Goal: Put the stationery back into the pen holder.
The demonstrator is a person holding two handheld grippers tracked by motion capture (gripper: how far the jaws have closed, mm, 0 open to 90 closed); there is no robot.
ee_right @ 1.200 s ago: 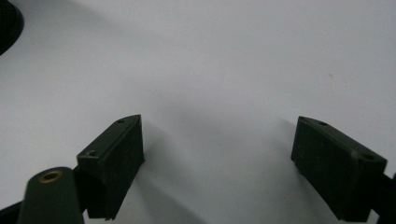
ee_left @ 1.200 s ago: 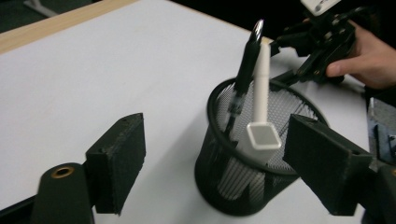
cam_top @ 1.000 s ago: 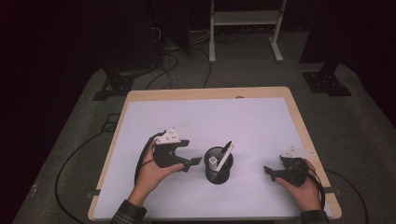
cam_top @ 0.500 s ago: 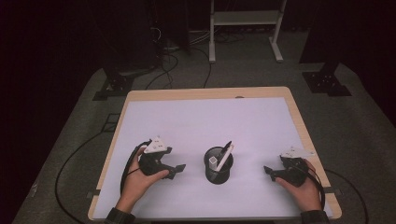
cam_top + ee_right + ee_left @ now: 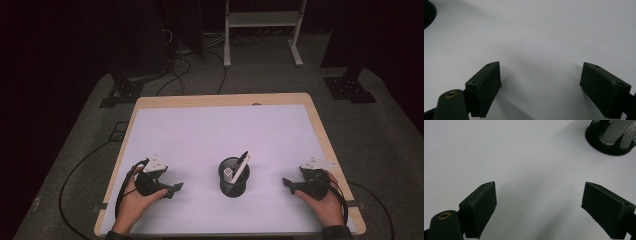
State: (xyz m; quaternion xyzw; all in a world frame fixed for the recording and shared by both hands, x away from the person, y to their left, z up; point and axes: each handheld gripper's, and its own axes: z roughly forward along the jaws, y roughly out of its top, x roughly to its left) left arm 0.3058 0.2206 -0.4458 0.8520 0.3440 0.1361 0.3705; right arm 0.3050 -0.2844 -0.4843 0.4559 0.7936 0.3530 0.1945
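Note:
A black mesh pen cup (image 5: 233,178) stands near the front middle of the white table top (image 5: 220,140), with a white pen (image 5: 240,165) leaning out of it. My left gripper (image 5: 173,190) rests low over the table to the cup's left, held in a hand, open with nothing between its jaws. In the left gripper view the gripper (image 5: 539,205) has bare white surface between its jaws and the cup (image 5: 611,137) sits at the upper right. My right gripper (image 5: 288,184) lies to the cup's right, open and empty. In the right gripper view its jaws (image 5: 540,85) stand wide apart over the table.
The table has a wooden rim (image 5: 320,125). Cables (image 5: 80,170) trail from the grippers onto the grey floor. A white stand (image 5: 260,30) and dark equipment bases (image 5: 350,85) stand beyond the far edge.
The left hand and its gripper have drawn back from beside the cup toward the front left and sunk closer to the table. The right gripper has stayed where it was.

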